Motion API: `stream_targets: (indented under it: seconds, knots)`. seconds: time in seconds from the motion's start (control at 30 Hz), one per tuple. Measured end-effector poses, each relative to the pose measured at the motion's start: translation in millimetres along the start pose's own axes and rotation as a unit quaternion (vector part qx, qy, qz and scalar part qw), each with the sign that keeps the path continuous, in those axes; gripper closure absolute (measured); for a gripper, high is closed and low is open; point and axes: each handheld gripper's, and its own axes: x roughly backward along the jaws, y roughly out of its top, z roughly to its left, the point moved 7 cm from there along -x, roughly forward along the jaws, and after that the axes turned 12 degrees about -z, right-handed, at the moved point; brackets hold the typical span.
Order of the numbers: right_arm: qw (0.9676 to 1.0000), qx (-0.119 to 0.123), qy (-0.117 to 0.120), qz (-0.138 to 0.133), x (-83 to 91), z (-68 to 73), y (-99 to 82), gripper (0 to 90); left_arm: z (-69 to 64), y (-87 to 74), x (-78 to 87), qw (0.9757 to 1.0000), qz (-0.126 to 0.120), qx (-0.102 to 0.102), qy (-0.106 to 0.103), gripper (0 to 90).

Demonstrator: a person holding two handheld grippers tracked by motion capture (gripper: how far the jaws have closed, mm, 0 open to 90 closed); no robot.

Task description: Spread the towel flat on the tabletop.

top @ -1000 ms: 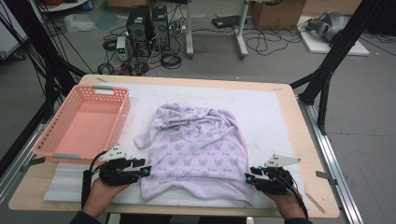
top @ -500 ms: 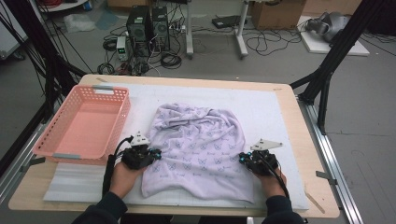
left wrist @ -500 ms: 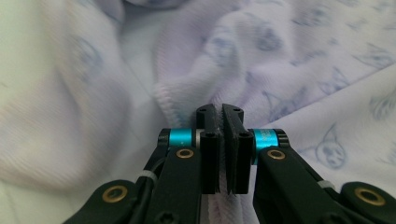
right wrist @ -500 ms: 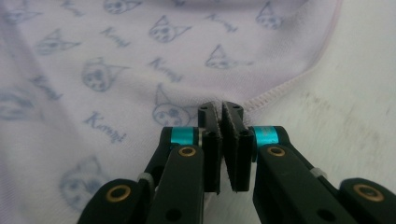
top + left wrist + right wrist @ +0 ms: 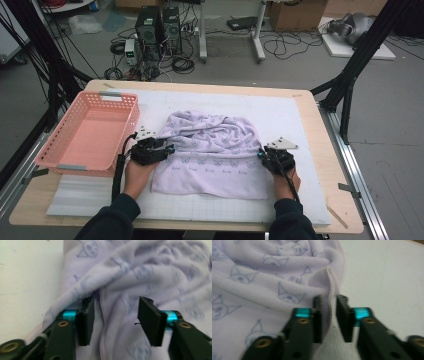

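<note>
Forearms in dark sleeves enter at the near table edge in the high view, one gripper per hand. Left gripper (image 5: 167, 148) sits at the left edge of the lilac towel (image 5: 215, 152); right gripper (image 5: 261, 155) sits at its right edge. Towel lies roughly mid-table on the white mat (image 5: 280, 112), near half flat, far half bunched into folds.

Left gripper view: jaws stand well apart over a raised fold of the printed cloth. Fabric lies between them, near the left pad, clear of the right pad. Released, nothing pinched. Jaws have just been opening.

Right gripper view: jaws narrower, straddling the stitched hem where it stands up as a ridge. Hem runs through the gap; a sliver of space shows on the right side. Pads not pressing, so released here too. These jaws have also just been opening, with the hem between them.

Pink basket (image 5: 92, 131) stands on the left part of the table, just beside the left gripper. Beyond the far table edge: computer towers (image 5: 160, 25), cables on the floor.
</note>
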Motion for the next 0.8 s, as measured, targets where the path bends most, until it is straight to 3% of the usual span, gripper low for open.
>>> stream_targets:
  seconds: [0.1,0.17,0.27,0.43,0.63,0.8]
  knots:
    - [0.9995,-0.011,0.024,-0.018,15.3,3.0,1.1,57.4,-5.8,-7.0,15.8,0.9998,0.004,-0.011,-0.018,44.4]
    - [0.9992,-0.013,0.032,-0.018,24.5,5.5,-2.0,52.0,-7.5,-14.0,25.1,0.9996,0.011,-0.007,-0.025,44.1]
    - [0.9988,-0.010,0.044,-0.015,37.3,10.6,-9.0,50.2,-9.6,-23.9,38.3,0.9994,0.014,0.003,-0.031,44.3]
    - [0.9980,-0.004,0.063,-0.003,53.0,19.6,-19.0,47.7,-15.0,-38.3,56.3,0.9992,0.024,0.000,-0.032,45.4]
    - [0.9976,-0.005,0.069,0.006,71.2,30.7,-32.9,46.9,-24.5,-49.0,74.7,0.9988,0.028,0.011,-0.038,49.5]
    - [0.9978,-0.007,0.066,0.010,87.8,35.4,-39.8,47.3,-30.6,-55.7,85.6,0.9993,0.024,-0.001,-0.029,55.4]
